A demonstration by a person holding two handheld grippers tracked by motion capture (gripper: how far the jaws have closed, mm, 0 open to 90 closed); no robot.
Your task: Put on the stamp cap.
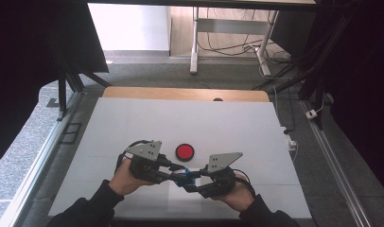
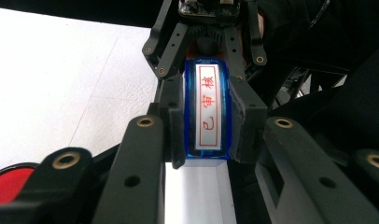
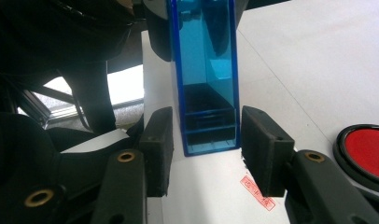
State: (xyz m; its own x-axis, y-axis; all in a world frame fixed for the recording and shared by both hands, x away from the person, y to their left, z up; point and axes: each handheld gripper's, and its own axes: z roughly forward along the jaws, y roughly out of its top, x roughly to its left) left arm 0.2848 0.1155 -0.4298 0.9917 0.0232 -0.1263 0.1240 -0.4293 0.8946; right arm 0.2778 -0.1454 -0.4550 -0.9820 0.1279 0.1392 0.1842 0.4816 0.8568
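Blue stamp (image 2: 208,114) pinched by left tongs (image 2: 208,123); its other end lies between the spread right tongs (image 3: 210,149), untouched. Long axis runs from tongs to tongs, near the surface's (image 1: 133,123) front edge.

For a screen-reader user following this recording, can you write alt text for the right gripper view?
A translucent blue stamp stands between the right gripper's two black pads, with a narrow gap on each side, so they are not pressing it. Below it, a red rectangular stamp print marks the white paper, and a round red ink pad sits at the right edge.
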